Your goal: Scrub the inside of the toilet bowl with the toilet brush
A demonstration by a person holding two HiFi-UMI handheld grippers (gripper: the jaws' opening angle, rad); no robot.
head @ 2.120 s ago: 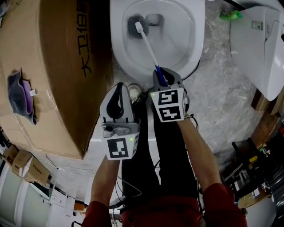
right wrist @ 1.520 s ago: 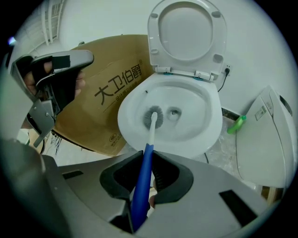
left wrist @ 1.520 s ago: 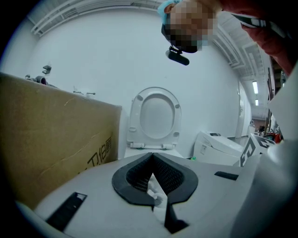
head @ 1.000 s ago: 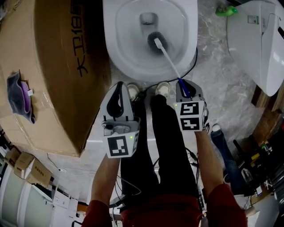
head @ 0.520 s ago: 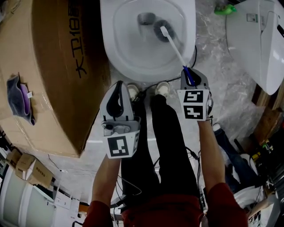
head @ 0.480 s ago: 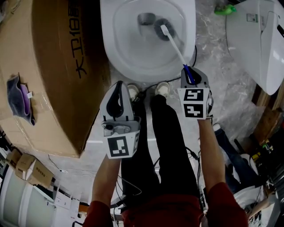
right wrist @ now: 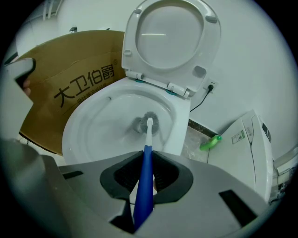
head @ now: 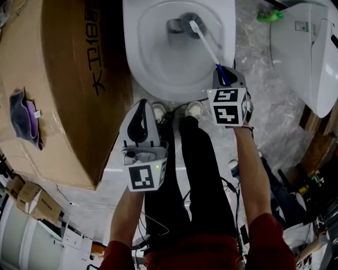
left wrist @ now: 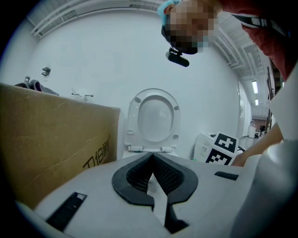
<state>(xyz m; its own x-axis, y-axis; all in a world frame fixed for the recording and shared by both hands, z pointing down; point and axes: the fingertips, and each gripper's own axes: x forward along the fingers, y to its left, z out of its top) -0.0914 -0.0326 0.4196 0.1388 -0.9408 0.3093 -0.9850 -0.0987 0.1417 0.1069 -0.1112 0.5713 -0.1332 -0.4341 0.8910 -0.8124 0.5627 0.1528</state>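
Bristles of the toilet brush sit deep in the toilet bowl, against the far wall just beside the drain opening. The handle, white then blue, rises at a slant toward the near right rim. In the right gripper view, the blue end of the handle runs between the jaws of the right gripper, which are clamped on it. The left gripper hangs above the floor near the person's shoes, short of the bowl. The left gripper view shows its jaws pressed together with nothing between them. The seat lid stands raised. A cardboard box stands just beside the bowl on the left, and a green bottle lies on the floor to the right.

Judged from this position, scrubbing is in progress at the drain area. No residue can be made out, so coverage of the side walls and the zone under the rim cannot be confirmed; treat both as remaining work.
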